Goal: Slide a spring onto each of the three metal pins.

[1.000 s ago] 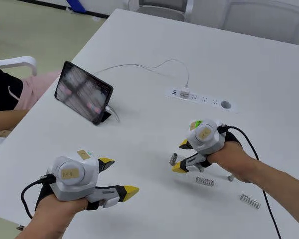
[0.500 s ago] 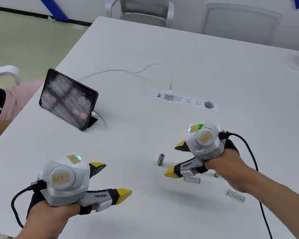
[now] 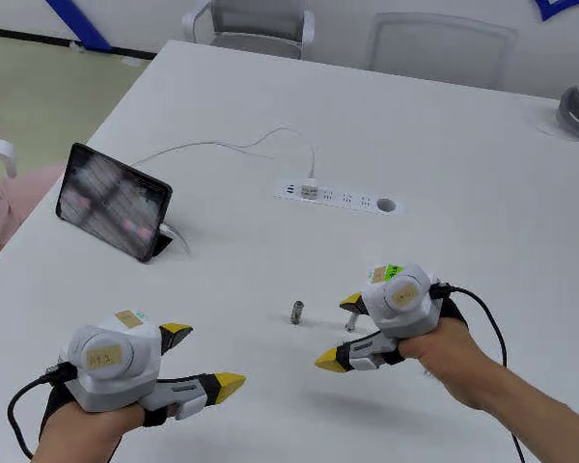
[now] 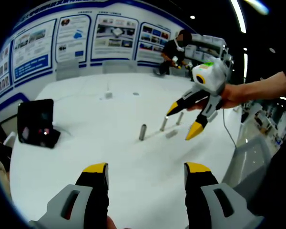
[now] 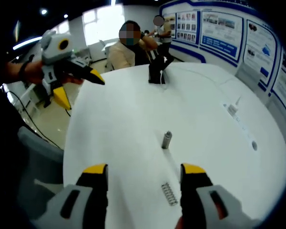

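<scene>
Spring (image 5: 168, 193) lies between the right gripper's (image 3: 339, 333) spread jaws, pin (image 5: 167, 140) just ahead; left gripper (image 3: 205, 357) spread too, near tablet (image 3: 111, 201).

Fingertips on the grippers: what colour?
Yellow fingertips, clearest in the left gripper view.

Big white table (image 3: 463, 125), matte top. Grey chair (image 3: 246, 21) and a second chair (image 3: 442, 43) stand at its far edge. Floor (image 3: 39, 87) is pale green-beige with a blue strip (image 3: 72, 21) near the wall. Walls carry blue-framed poster boards (image 4: 86, 36). Ceiling strip lights (image 4: 237, 14) are on. Bright window (image 5: 102, 19) on one side.
</scene>
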{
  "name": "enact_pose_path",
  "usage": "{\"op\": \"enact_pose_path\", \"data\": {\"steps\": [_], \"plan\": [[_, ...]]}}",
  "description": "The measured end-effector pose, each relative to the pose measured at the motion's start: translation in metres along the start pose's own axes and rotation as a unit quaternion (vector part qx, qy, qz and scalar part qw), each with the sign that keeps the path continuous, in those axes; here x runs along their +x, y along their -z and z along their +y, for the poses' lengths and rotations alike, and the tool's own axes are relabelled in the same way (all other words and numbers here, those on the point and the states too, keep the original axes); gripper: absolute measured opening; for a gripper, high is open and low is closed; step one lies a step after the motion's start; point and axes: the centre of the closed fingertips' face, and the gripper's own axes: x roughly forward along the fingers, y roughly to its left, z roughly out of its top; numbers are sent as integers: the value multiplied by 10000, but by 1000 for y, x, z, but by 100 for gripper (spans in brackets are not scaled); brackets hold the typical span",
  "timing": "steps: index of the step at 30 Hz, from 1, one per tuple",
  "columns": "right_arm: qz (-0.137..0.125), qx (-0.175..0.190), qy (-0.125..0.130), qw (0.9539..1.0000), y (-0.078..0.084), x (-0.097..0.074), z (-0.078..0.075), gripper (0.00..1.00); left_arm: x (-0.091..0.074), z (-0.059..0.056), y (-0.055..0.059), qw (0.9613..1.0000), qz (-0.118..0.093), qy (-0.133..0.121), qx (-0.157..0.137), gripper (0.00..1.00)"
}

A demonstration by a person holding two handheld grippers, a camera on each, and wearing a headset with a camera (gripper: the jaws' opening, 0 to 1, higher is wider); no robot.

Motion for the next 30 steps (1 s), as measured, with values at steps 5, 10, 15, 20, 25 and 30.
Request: {"op": "enact_pose_path", "data": {"steps": [5, 10, 15, 20, 25, 30], "plan": [[-58, 105, 27, 9999, 4, -5, 6, 64, 1, -2, 1, 10000, 5, 2, -11, 66], [-198, 328, 72, 9992, 5, -10, 7, 64, 3, -2, 1, 10000, 35, 7, 25, 66], [-489, 759, 103, 9959, 4, -19, 10, 67, 5, -4, 0, 9999, 71, -2, 119, 67], [-523, 888, 161, 9945, 13, -26, 14, 69, 7, -4, -1, 10000, 41, -9, 81, 67], [-687, 1155, 293, 9905, 17, -35, 13, 70, 8, -5, 0, 10000, 45, -15, 73, 68], [-732, 1290, 441, 9879, 26, -44, 9, 71, 10, -3, -1, 10000, 50, -31, 65, 68]]}}
